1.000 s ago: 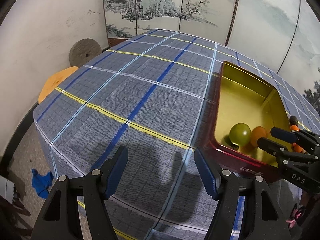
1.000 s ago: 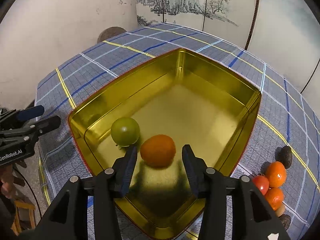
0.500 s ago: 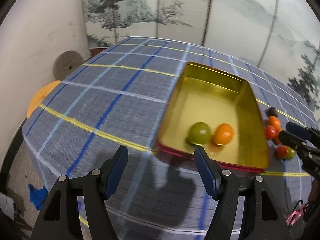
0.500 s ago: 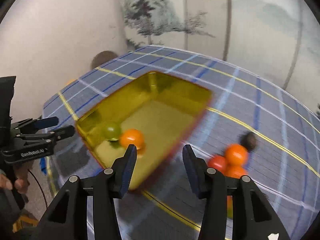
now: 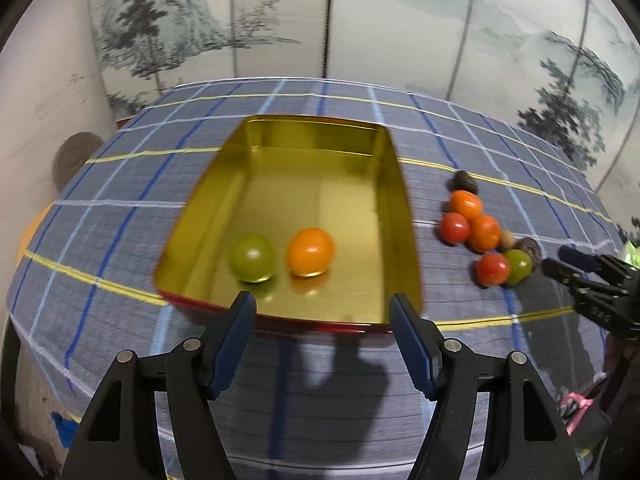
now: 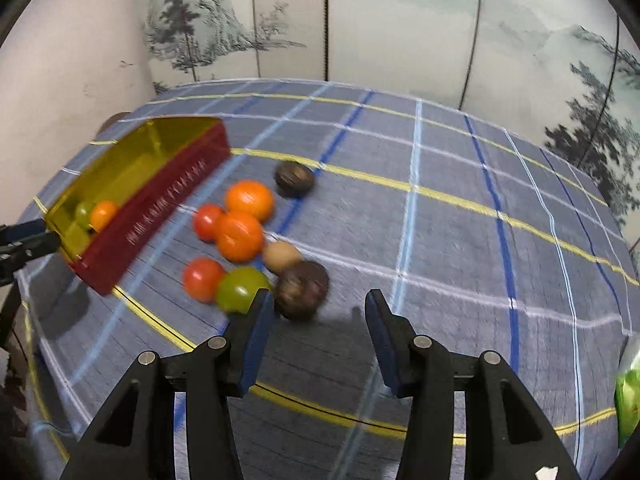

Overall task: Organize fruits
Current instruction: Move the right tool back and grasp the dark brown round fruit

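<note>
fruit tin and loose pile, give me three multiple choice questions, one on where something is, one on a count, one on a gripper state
1. Where does the loose fruit pile lie relative to the gold tin in the left wrist view?
A. inside it
B. on the cloth to its right
C. on the cloth to its left

2. How many fruits are in the tin?
A. two
B. four
C. none

3. What is the right gripper doing?
A. shut on a red fruit
B. shut with nothing in it
C. open, holding nothing

Answers:
1 B, the pile sits on the checked cloth right of the tin's wall.
2 A, only a green fruit and an orange fruit lie inside.
3 C, its blue-padded fingers stand apart with only cloth between them.
</note>
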